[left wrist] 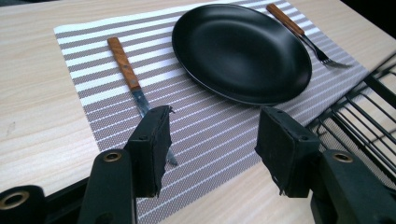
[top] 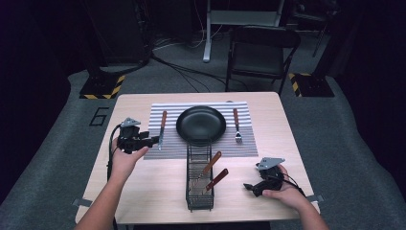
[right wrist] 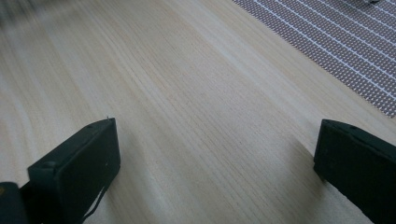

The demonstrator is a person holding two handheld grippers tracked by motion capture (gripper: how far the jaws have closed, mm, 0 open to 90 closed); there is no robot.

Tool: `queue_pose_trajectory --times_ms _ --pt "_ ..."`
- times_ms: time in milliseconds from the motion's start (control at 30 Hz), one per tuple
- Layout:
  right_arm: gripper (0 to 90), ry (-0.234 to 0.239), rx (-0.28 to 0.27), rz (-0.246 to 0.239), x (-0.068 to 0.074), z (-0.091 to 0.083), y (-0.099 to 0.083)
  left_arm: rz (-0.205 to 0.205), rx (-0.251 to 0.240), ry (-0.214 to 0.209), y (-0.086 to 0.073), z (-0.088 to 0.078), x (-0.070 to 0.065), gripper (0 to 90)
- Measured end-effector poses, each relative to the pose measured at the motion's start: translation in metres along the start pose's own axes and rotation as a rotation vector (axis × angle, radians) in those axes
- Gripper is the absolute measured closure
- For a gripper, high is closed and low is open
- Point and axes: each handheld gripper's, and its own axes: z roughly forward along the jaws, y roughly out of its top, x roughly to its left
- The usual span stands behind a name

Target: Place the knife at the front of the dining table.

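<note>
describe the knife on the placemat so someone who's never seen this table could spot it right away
On the wooden table lies a striped placemat with a black plate at its middle. The knife lies on the mat left of that plate, wooden handle pointing away from the person. Unlike the fork right of the plate, it ends in a plain blade.

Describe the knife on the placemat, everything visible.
The knife has a brown wooden-looking handle with rivets and a slim metal blade. It lies flat on the striped placemat, left of the black plate and apart from it, handle pointing away from the person. The left gripper hovers open near its blade tip; contact can't be told.
</note>
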Motion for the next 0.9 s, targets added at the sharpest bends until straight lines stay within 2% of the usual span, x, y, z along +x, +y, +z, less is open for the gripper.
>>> queue_pose_trajectory --times_ms 133,233,333,500,633,900 --pt "0.0 0.000 0.000 0.000 0.000 0.000 0.000 0.021 -0.012 -0.008 -0.005 -0.007 -0.005 44.6" --pt "0.0 0.000 0.000 0.000 0.000 0.000 0.000 0.056 0.008 -0.016 -0.015 -0.012 -0.006 44.8" --pt "0.0 0.000 0.000 0.000 0.000 0.000 0.000 0.058 0.012 -0.023 -0.020 -0.013 -0.005 44.8" --pt "0.0 -0.001 0.000 0.001 0.000 0.000 0.000 0.032 0.005 -0.025 -0.035 -0.015 -0.001 44.6" --pt "0.0 -0.002 -0.001 0.002 0.000 0.000 0.000 0.008 0.019 -0.022 -0.050 -0.014 0.003 44.6" --pt "0.0 -0.003 0.000 0.004 0.000 0.000 0.000 -0.011 0.032 0.003 -0.077 -0.009 0.013 44.6"
